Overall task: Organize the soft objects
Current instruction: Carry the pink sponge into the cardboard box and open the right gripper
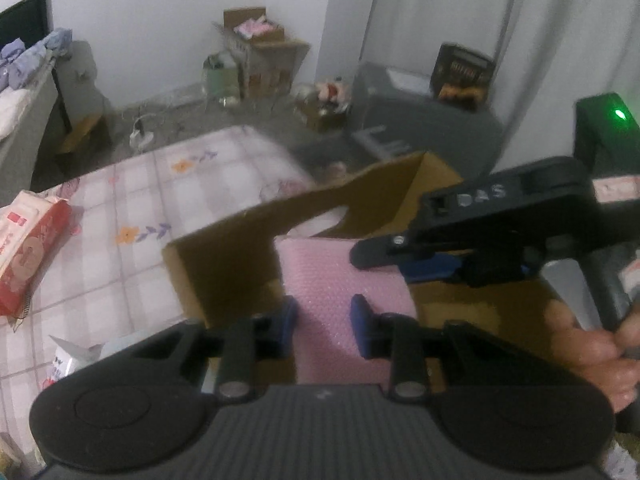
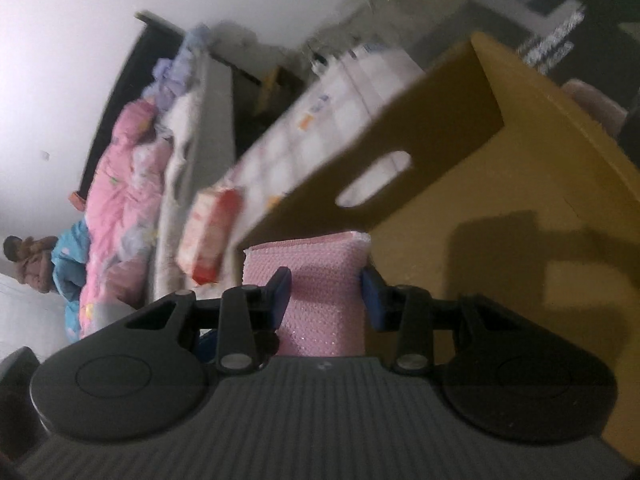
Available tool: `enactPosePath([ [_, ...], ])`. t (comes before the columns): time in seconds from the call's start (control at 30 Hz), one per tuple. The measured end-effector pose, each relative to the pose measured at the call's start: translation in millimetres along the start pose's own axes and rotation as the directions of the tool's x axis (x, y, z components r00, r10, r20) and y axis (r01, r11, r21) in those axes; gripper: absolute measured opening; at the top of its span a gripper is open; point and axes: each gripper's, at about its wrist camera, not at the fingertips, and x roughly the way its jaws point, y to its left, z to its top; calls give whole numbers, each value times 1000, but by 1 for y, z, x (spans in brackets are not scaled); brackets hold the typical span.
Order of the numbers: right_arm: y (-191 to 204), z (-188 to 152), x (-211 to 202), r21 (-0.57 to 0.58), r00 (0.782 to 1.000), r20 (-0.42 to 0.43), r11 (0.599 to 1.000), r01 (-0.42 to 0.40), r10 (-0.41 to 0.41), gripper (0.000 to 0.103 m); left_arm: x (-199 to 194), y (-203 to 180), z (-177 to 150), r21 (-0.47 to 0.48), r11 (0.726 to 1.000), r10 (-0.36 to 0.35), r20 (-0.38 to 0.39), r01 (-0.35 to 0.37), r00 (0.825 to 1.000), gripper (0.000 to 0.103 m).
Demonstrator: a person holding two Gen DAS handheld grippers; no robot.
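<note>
A pink bubble-wrap pad (image 1: 340, 280) lies inside an open cardboard box (image 1: 224, 264) on a floral tablecloth. My left gripper (image 1: 324, 322) is over the pad's near edge, its blue pads (image 1: 362, 326) either side of the pad and pressed on it. My right gripper (image 1: 420, 268) comes in from the right and holds the pad's far right edge. In the right wrist view the right gripper (image 2: 326, 296) has its blue pads (image 2: 372, 300) closed on the pink pad (image 2: 320, 280), beside the box wall (image 2: 400, 152) with a handle slot.
A red and white soft pack (image 1: 28, 248) lies on the table (image 1: 192, 184) at the left; it also shows in the right wrist view (image 2: 208, 232). A small white packet (image 1: 72, 356) lies near the left gripper. A bed with pink bedding (image 2: 124, 184) stands beyond.
</note>
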Motion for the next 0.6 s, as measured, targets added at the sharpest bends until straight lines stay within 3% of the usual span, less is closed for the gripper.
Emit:
enactPosePath([
  [0.23,-24,19,61,36,998,-51,999,27,-25,38,-2,2,3,14,1000,7,-9,-7,1000,38],
  [0.37,-29,16,59,46,998,-42,998,43,-41,39,-28,5,3,24,1000,14,33,-15,999,53],
  [0.47,-29,10,57,47,997,-42,996,73,-71,39,-55,13,-2,31,999,27,62,-29,998,75],
  [0.6,-31,-3,71,34,988,-89,991,131,-127,40,-90,31,-16,21,998,61,112,-63,992,90],
])
